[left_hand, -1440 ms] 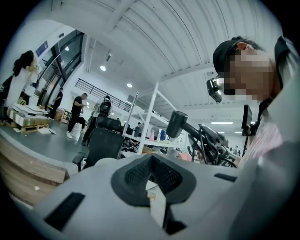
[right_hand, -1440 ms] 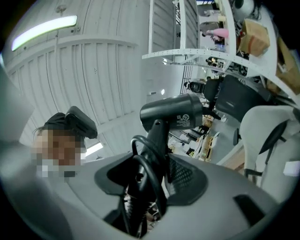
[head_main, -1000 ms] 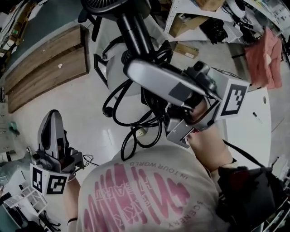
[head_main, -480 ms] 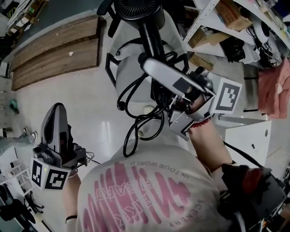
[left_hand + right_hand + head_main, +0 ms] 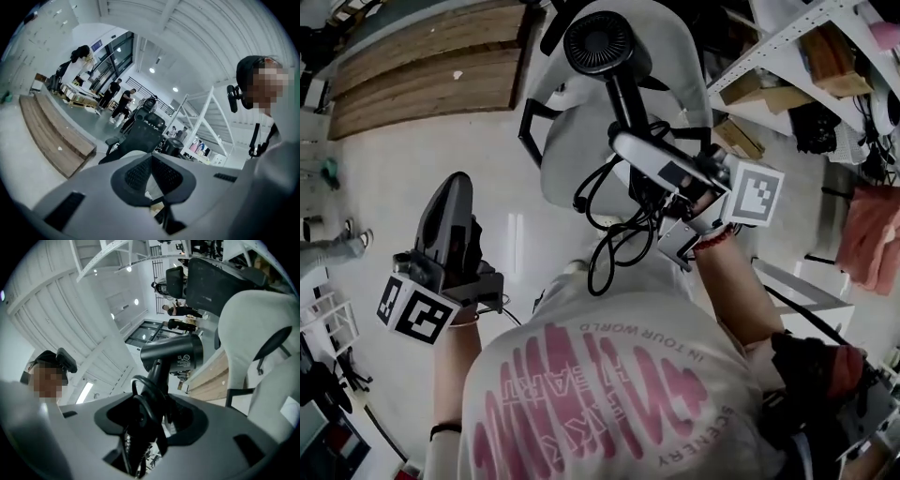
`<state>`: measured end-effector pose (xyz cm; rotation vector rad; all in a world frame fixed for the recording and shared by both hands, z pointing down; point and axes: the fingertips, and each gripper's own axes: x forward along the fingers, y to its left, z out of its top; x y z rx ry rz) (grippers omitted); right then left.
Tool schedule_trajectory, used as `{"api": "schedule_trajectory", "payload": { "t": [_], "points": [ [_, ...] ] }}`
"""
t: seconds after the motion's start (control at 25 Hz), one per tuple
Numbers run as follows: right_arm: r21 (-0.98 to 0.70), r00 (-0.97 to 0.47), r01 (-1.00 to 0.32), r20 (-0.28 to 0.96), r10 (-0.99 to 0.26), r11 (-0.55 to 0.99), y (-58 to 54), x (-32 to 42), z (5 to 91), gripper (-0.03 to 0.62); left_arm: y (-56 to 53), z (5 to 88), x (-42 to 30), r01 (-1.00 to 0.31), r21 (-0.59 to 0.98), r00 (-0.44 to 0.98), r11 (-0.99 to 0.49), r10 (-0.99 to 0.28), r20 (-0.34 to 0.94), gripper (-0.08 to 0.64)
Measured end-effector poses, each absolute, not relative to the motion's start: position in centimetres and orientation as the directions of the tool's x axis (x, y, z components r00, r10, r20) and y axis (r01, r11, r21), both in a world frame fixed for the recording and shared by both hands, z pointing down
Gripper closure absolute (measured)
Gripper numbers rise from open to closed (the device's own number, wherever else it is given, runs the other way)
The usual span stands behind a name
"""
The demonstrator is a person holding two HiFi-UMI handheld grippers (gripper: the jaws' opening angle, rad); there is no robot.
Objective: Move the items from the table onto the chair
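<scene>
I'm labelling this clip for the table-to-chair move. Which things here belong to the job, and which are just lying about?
Job: hair dryer with its cord, gripped in the right tongs; white chair; left tongs, shut and empty.
Lying about: wooden platform, shelving, pink cloth, cardboard box.

Dryer before the chair, boards left, shelves right.
In the head view the dryer, between the right gripper jaws, overlaps the chair, its cord looping down below (toward the person's chest). The left gripper is well apart at lower left, over the floor. A cloth hangs at the far right, below the shelves.
</scene>
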<state>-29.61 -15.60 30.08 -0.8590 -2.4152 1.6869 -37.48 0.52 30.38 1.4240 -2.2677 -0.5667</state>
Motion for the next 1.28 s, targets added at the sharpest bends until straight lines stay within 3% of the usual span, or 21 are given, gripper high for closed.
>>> {"api": "schedule_trajectory", "payload": {
  "t": [0.48,1.0,1.28],
  "points": [
    [-0.966,-0.858,0.197,-0.087,0.507,0.168,-20.4,-34.0,42.9,0.377,-8.0,39.2,-40.7,-0.631,0.640,-0.359,0.438,-0.896,0.259,0.549],
    [-0.992,-0.851,-0.050,0.104,0.515,0.118,-21.1,-36.0,57.6,0.377,-7.4,46.1,-38.5,-0.522,0.656,-0.276,0.545,-0.835,0.475,0.551],
    [-0.939,-0.823,-0.297,0.343,0.453,0.171,-20.6,-35.4,65.9,0.378,-4.9,47.4,-38.1,-0.480,0.639,-0.294,0.601,-0.797,0.528,0.551]
  ]
}}
